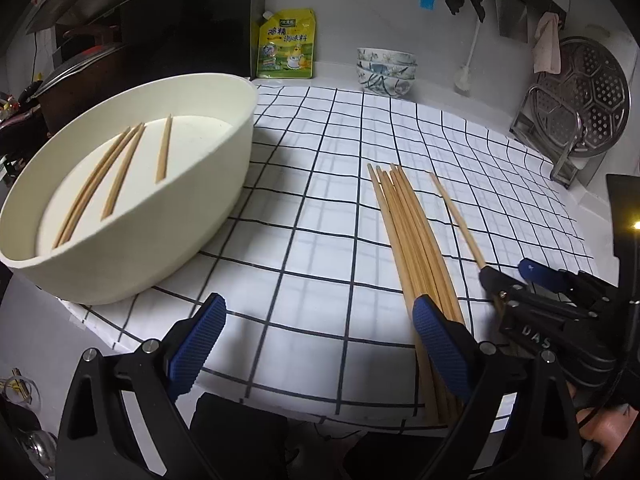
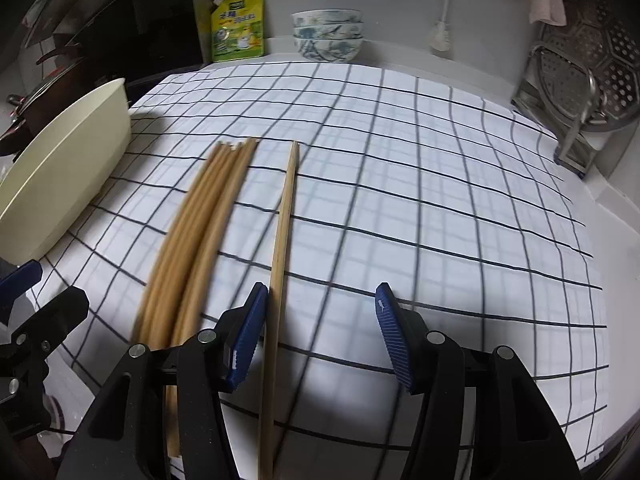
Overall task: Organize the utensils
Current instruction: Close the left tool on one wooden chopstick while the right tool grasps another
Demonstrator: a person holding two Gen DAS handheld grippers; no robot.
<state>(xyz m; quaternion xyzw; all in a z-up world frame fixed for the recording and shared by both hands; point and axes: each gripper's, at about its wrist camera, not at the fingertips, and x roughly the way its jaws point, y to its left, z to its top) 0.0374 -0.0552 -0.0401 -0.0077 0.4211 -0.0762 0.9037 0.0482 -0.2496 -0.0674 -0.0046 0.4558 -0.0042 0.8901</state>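
Observation:
A cream oval basin [image 1: 192, 216] [image 2: 68, 168] stands on the left of the checked cloth [image 1: 320, 200] with several wooden chopsticks [image 1: 116, 176] lying in it. A bundle of chopsticks [image 1: 412, 240] [image 2: 192, 240] lies on the cloth, and a single chopstick [image 1: 456, 220] [image 2: 284, 220] lies just right of it. My left gripper [image 1: 320, 328] is open, low over the cloth's near edge, its right finger [image 1: 440, 344] above the bundle's near end. My right gripper [image 2: 320, 328] [image 1: 512, 276] is open around the single chopstick, which runs close beside its left pad [image 2: 248, 332]. Neither pad presses on it.
At the back by the wall are a yellow seasoning pouch [image 1: 286, 46], stacked patterned bowls [image 1: 386, 70] and a white brush [image 1: 466, 76]. A metal steamer tray on a rack [image 1: 580, 108] stands at the right. A dark lidded pot [image 1: 60, 80] sits behind the basin.

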